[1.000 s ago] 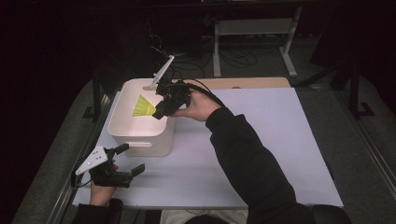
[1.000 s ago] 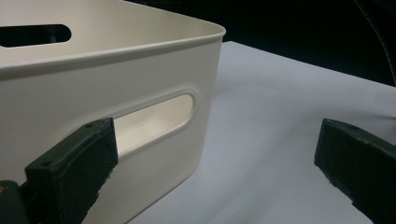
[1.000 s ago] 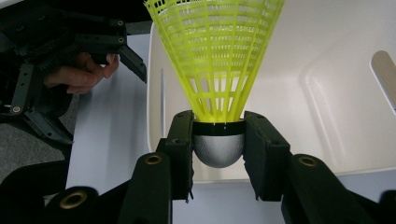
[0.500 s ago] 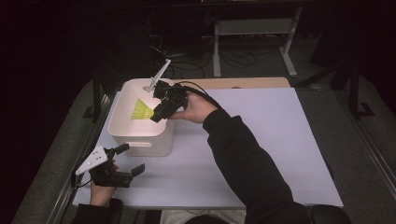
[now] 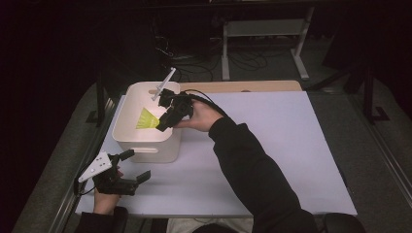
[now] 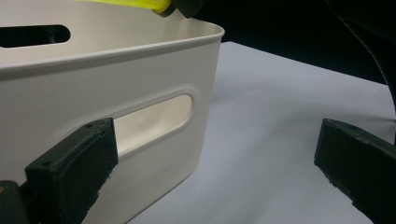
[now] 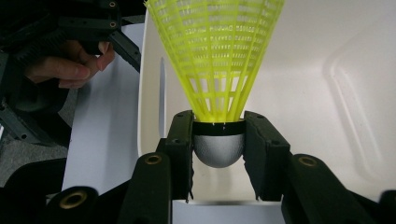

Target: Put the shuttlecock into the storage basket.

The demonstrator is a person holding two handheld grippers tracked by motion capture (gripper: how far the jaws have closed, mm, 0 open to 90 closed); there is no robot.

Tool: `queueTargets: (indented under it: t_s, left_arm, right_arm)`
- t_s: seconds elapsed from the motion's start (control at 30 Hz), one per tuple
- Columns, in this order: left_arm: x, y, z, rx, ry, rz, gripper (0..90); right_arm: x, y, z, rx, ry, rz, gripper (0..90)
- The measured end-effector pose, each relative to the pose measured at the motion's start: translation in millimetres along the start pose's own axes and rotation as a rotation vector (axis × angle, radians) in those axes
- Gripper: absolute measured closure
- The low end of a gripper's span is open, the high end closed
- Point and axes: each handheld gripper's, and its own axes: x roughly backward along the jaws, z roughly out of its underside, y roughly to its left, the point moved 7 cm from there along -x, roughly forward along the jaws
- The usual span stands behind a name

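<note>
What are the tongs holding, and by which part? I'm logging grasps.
The right tongs clamp the yellow shuttlecock by its grey rounded head, over the white bin. The left tongs are open, holding nothing.

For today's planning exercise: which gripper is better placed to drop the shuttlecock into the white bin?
Right. The right gripper already grips the shuttlecock above the white bin; the left gripper sits open on the table, outside it.

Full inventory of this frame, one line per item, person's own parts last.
Shuttlecock: 1, yellow skirt, grey cap, held over the bin's open top.
Bin: 1, white, slot handles, on the table's left part.
Table: 1, white top, wooden strip at the far edge.
Metal stand: 1, pale grey, on the floor beyond the table.
Left tongs: 1, black, open, near the bin's front.
Right tongs: 1, black, shut on the shuttlecock's cap.
</note>
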Motion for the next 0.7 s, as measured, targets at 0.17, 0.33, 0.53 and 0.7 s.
queueTargets:
  t_s: [0.17,0.33,0.53,0.7]
  left_arm:
    - [0.2,-0.2,0.0,0.0,-0.001,0.001,0.0]
    - [0.0,-0.2,0.1,0.0,0.0,0.001,0.0]
    - [0.3,-0.3,0.1,0.0,-0.001,0.001,0.0]
    - [0.3,-0.5,0.1,0.001,-0.001,0.002,0.0]
  right_arm:
    - [-6.7,0.7,0.6,-0.002,-0.005,-0.012,63.3]
    - [-12.6,0.5,2.5,-0.007,-0.008,-0.024,63.2]
    - [-15.9,-0.6,4.0,-0.018,-0.018,-0.035,62.1]
    - [-13.4,-0.6,3.7,-0.034,-0.029,-0.038,52.8]
